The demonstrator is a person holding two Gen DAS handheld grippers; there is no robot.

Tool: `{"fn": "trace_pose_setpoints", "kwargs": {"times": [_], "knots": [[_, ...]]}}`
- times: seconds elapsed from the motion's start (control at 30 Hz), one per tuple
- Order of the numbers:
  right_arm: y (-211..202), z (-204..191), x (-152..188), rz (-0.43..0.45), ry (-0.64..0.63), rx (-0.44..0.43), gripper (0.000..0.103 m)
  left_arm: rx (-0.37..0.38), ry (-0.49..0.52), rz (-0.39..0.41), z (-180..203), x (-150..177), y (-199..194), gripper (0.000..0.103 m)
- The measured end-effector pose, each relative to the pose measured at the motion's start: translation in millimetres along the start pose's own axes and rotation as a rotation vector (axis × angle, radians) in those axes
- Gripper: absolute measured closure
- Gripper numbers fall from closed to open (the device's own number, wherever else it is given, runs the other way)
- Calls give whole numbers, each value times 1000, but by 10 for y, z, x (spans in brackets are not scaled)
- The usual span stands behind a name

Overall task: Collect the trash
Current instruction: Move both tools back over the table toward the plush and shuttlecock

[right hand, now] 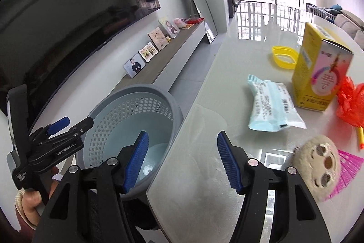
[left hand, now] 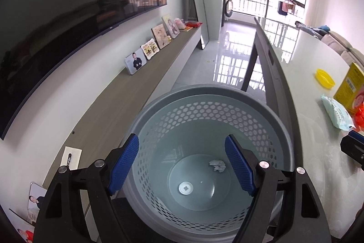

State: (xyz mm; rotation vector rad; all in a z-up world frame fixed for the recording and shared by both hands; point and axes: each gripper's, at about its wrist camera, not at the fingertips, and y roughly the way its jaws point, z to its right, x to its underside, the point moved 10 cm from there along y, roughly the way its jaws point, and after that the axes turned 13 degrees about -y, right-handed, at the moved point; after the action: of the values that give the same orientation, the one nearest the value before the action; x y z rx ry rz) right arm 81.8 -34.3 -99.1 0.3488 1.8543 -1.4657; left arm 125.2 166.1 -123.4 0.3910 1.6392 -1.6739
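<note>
The left claw (left hand: 182, 165) hangs open over the round grey plastic basket with holes (left hand: 227, 92), holding nothing. A small crumpled white paper ball (left hand: 217, 165) lies at the bottom of the basket. The right claw (right hand: 182, 163) is open and empty too, above the edge of the shiny white table (right hand: 227, 74). A pale blue wipes packet (right hand: 270, 104) lies on the table near a yellow cardboard box (right hand: 318, 67).

"GenRobot.AI" in white letters on the black plastic body of the left gripper (right hand: 68, 129); its black handle carries a white label, roughly "Data Acquisition System", small. Yellow cardboard box (right hand: 318, 74) and pale blue plastic wipes pack (right hand: 270, 104) have print and a barcode, too small to read.
</note>
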Motion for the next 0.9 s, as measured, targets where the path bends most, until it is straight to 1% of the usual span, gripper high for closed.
{"fn": "trace_pose_setpoints", "kwargs": {"times": [0.17, 0.37, 0.6, 0.77, 0.9], "knots": [[-182, 110, 114, 24, 33, 5, 43, 39, 37, 17, 255, 30, -141, 26], [-427, 368, 352, 23, 79, 34, 43, 92, 73, -3, 619, 126, -214, 26], [-803, 773, 634, 31, 136, 109, 43, 173, 142, -17, 1201, 286, -356, 26], [-1126, 1096, 844, 54, 163, 173, 41, 227, 186, -34, 1621, 440, -435, 25], [-1220, 1385, 950, 58, 193, 220, 40, 261, 220, -55, 1937, 625, -476, 24]]}}
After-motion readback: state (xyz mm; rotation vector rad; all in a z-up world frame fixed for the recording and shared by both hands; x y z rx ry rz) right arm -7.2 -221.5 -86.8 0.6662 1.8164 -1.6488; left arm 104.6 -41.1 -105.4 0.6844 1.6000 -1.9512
